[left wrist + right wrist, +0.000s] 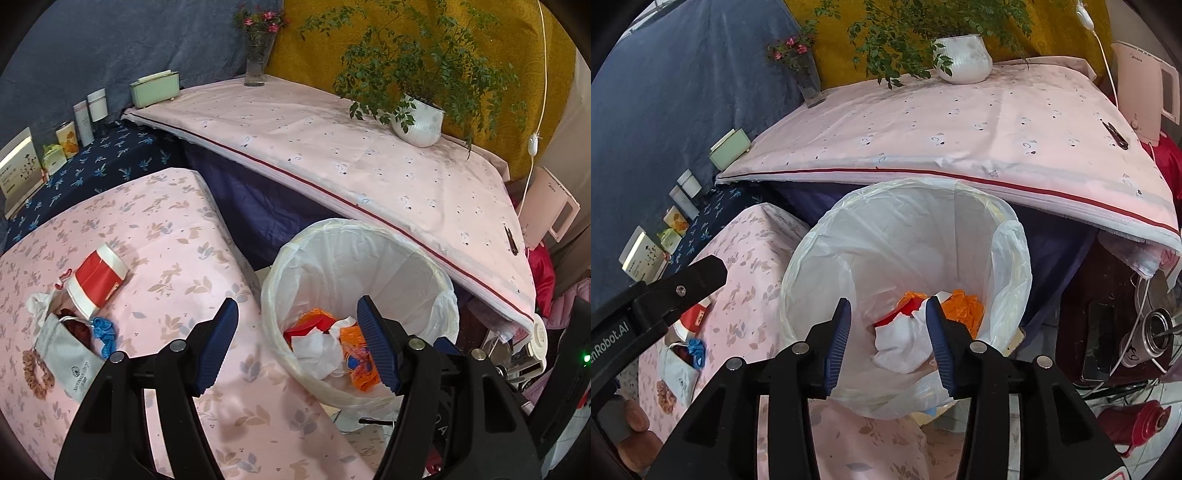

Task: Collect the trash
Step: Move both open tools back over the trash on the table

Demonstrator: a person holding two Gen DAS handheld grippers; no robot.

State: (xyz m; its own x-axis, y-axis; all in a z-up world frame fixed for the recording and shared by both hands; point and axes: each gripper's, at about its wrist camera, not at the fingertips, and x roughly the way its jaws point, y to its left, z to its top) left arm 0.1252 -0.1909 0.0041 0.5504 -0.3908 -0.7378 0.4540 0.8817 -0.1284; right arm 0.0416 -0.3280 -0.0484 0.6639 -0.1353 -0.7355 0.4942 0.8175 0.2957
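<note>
Left gripper (297,345): we see its blue-padded jaws spread wide with nothing between them, held over the near rim of the bin and the edge of the pink table.
Right gripper (888,345): our jaws stand moderately apart and empty, hanging directly above the bin's mouth.
Trash bin (436,266): it stands on the floor between the two pink-covered tables, lined with a white plastic bag (1008,251) folded over its rim.
Bin contents: we find crumpled white paper (901,350), an orange wrapper (360,360) and a red scrap (301,326) at the bottom.
Low table (177,229): to the left of the bin, under a pink leaf-print cloth.
Remaining litter: a red-and-white paper cup (98,278) lies on its side well left of the bin; just beside it are a blue crumpled piece (103,334), perhaps a glove, and a grey drawstring pouch (64,347) with a scrunchie (37,374) next to it.
Far table (369,158): it carries a potted fern (419,122) and a glass vase of pink flowers (256,55).
</note>
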